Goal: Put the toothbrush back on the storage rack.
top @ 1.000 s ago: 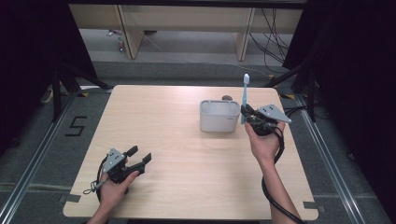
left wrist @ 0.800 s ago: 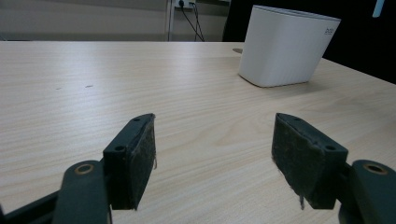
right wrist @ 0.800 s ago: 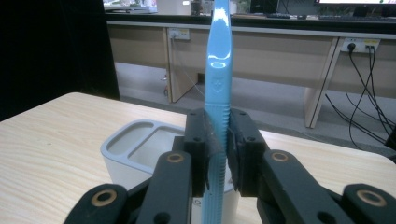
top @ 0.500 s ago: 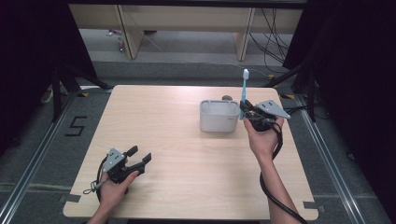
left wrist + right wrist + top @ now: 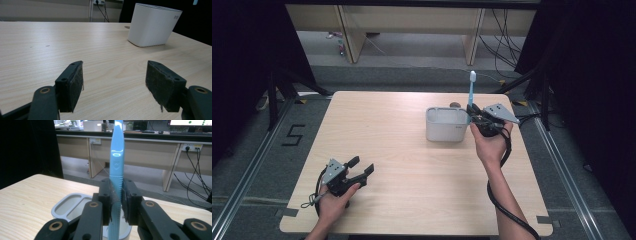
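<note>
Two compartments show from the right tool [image 5: 116, 200] clamping the toothbrush [image 5: 116, 157]; left tool [image 5: 116, 85] gapes empty.

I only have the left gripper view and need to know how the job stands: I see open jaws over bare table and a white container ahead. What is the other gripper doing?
Observer: The right gripper is shut on a blue toothbrush, held upright.
Operator: Where is it relative to the container?
Observer: At the right edge of the white container, with the brush's lower end over its rim.
Operator: Anything inside the container?
Observer: The right gripper view shows a divided top with a bare compartment.
</note>
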Demonstrator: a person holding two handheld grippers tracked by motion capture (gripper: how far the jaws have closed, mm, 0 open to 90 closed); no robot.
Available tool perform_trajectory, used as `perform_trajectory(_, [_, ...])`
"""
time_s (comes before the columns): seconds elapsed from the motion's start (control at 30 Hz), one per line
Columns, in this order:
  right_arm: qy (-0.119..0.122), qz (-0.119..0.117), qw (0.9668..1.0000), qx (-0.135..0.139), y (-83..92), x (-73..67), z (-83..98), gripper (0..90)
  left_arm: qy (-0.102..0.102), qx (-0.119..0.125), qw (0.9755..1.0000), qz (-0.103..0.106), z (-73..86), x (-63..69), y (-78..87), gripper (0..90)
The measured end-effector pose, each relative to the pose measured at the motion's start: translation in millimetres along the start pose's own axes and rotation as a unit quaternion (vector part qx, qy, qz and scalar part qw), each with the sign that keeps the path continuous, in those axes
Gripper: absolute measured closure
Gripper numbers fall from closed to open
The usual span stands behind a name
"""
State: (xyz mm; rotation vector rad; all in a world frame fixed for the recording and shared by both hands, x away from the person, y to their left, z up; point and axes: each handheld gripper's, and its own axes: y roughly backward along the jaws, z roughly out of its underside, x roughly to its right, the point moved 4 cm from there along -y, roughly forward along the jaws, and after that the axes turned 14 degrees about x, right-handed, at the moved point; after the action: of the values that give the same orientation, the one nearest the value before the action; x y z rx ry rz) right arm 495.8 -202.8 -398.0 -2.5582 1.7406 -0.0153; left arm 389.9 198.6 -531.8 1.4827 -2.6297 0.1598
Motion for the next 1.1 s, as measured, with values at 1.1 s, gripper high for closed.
perform_trajectory(1.1, [-0.002,0.012,0.9999,0.009,-22.1,1.2,2.8,79.0,0.001,-0.002,1.0000,-0.001,0.0,-0.1,0.6,29.6])
